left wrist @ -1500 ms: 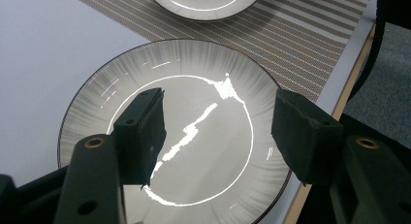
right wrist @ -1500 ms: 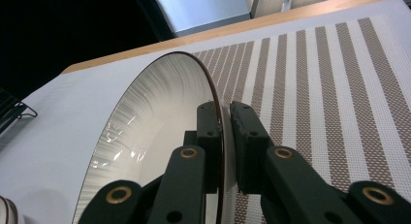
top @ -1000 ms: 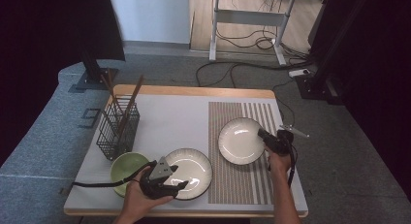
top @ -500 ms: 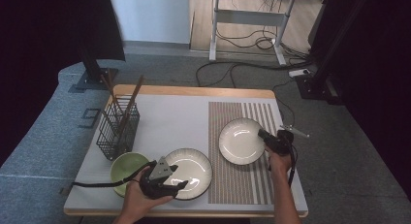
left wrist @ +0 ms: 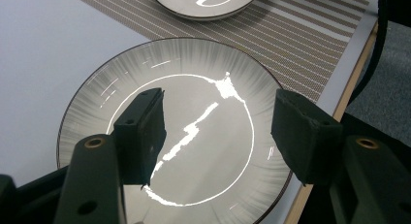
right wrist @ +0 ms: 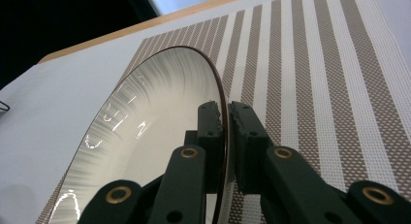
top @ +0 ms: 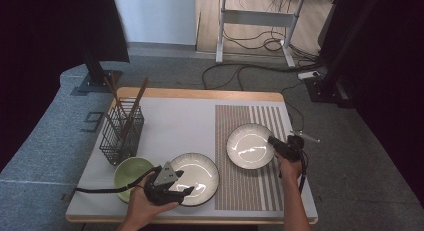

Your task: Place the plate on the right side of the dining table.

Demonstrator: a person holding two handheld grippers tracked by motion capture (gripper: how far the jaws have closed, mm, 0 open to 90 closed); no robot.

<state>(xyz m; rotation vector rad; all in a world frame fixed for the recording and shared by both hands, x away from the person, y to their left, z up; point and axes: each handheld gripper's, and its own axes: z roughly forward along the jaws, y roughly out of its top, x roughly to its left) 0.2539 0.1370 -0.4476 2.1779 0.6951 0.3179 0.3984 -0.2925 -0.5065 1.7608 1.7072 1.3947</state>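
Note:
Two pale, dark-rimmed plates lie on the table. The far plate point(top: 248, 145) rests on the striped mat point(top: 250, 188); my right gripper point(top: 272, 141) is shut on its right rim. In the right gripper view the jaws pinch the thin rim of this plate point(right wrist: 145, 136) at my right gripper point(right wrist: 225, 112), and the plate looks tilted. The near plate point(top: 197, 171) sits by the front edge. My left gripper point(top: 185, 187) hovers over its front-left part, open. In the left gripper view the wide-apart jaws of my left gripper point(left wrist: 218, 105) frame the near plate point(left wrist: 203, 83) without touching it.
A green bowl point(top: 131, 172) sits just left of the near plate, close to my left hand. Behind the bowl a black wire basket point(top: 121, 133) holds chopsticks. The table's front edge point(top: 225, 222) runs close below both hands. White tabletop point(top: 175, 126) lies between basket and mat.

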